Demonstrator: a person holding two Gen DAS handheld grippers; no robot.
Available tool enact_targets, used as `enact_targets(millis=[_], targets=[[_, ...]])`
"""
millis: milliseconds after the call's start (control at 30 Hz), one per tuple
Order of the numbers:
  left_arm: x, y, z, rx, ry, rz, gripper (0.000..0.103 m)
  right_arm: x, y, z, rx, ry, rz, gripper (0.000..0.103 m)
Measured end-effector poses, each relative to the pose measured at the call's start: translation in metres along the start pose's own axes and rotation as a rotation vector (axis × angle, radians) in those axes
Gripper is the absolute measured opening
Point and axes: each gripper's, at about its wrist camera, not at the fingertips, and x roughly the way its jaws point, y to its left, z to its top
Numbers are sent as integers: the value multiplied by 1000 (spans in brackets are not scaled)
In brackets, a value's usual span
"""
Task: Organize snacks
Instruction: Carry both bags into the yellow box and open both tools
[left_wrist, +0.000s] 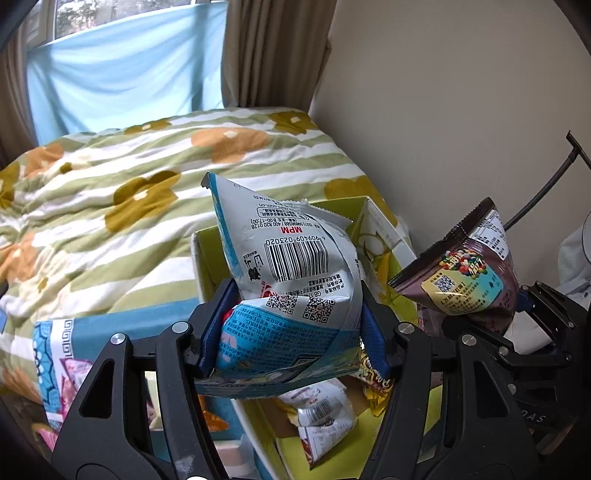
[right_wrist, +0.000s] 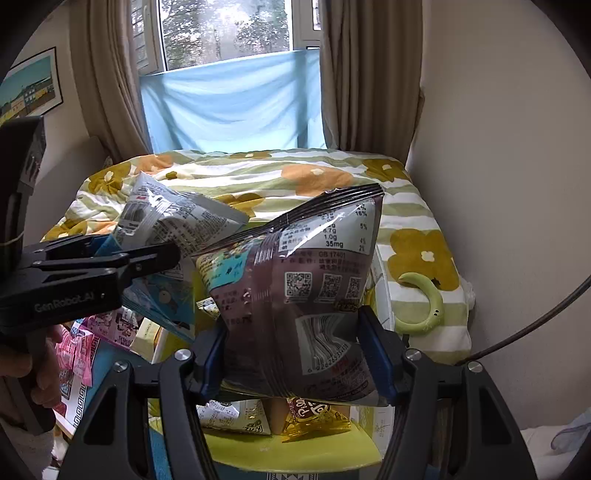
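Observation:
My left gripper (left_wrist: 291, 328) is shut on a silver and blue snack bag (left_wrist: 291, 266) and holds it above the green cardboard box (left_wrist: 384, 236). My right gripper (right_wrist: 295, 354) is shut on a dark maroon snack bag (right_wrist: 295, 280), also above that box (right_wrist: 291, 448). The maroon bag (left_wrist: 465, 273) shows in the left wrist view at the right, and the silver bag (right_wrist: 173, 218) with the left gripper's fingers (right_wrist: 155, 256) shows in the right wrist view at the left. Several small snack packs (left_wrist: 321, 410) lie inside the box.
A blue patterned box (left_wrist: 122, 325) with pink packs (right_wrist: 77, 354) stands left of the green box. Behind is a bed with a flowered quilt (left_wrist: 147, 192). A green ring toy (right_wrist: 424, 299) lies on the quilt. A wall (left_wrist: 461, 110) and a black cable (right_wrist: 535, 325) are on the right.

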Motion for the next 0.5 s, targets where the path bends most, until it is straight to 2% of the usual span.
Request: enact_targets(millis=[33, 67, 100, 167, 267, 500], targets=[[9, 2, 4, -2, 8, -9, 65, 5, -4, 1, 19, 8, -2, 60], [18, 4, 8, 0, 15, -20, 74, 10, -7, 3, 33, 18, -5, 60], [24, 7, 10, 3, 19, -17, 89, 14, -8, 4, 45, 28, -9, 60], [32, 15, 13, 7, 16, -6, 100, 23, -12, 6, 62, 45, -15, 60], [35, 32, 11, -13, 20, -45, 100, 35, -15, 6, 81, 69, -21, 60], [18, 61, -24, -75, 50, -39, 100, 43, -22, -2, 170, 93, -21, 60]])
